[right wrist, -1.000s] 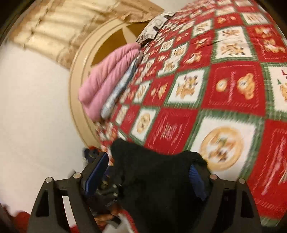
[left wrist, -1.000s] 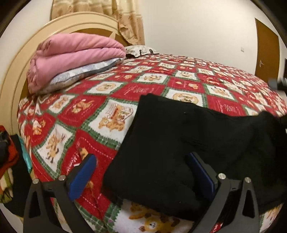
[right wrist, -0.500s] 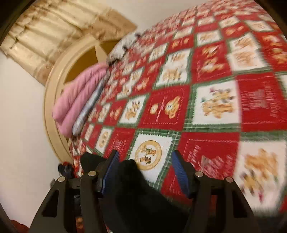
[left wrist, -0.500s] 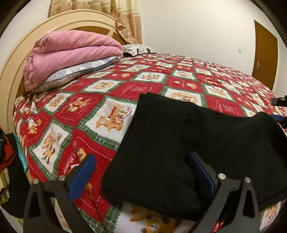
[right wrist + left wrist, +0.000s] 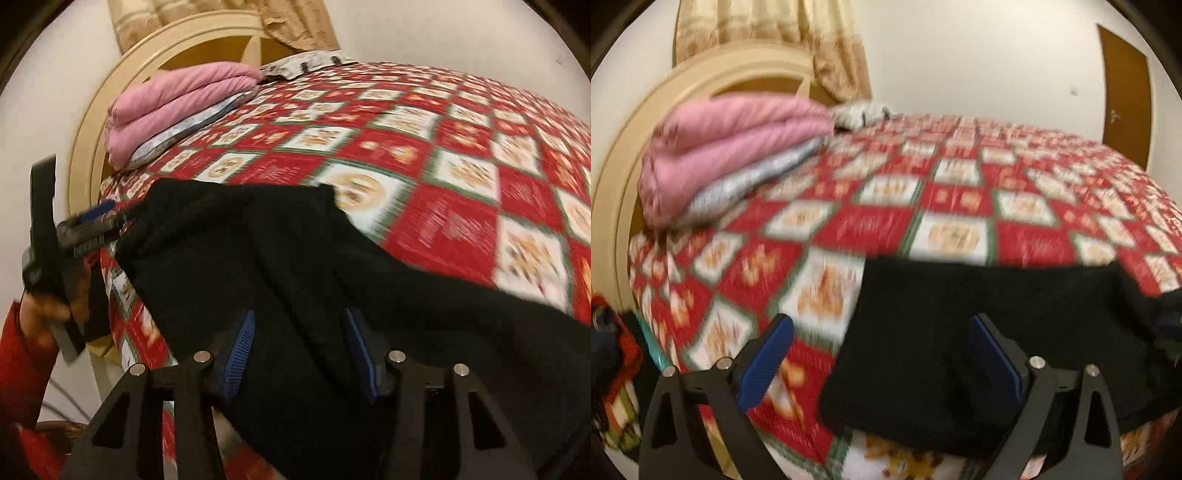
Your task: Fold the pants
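Wide bed under a red, white and green patchwork quilt (image 5: 960, 206), folded pink blanket (image 5: 177, 99) stacked near the headboard. Black knit pants (image 5: 295, 266) spread along the near edge, partly folded. Left tool (image 5: 882, 358) with jaws wide apart, pants edge between, no pad pressing. Right tool (image 5: 299, 354) closing, black fabric bunched between its jaws. Best done by pinching both layers squarely, lifting evenly, keeping edges aligned.
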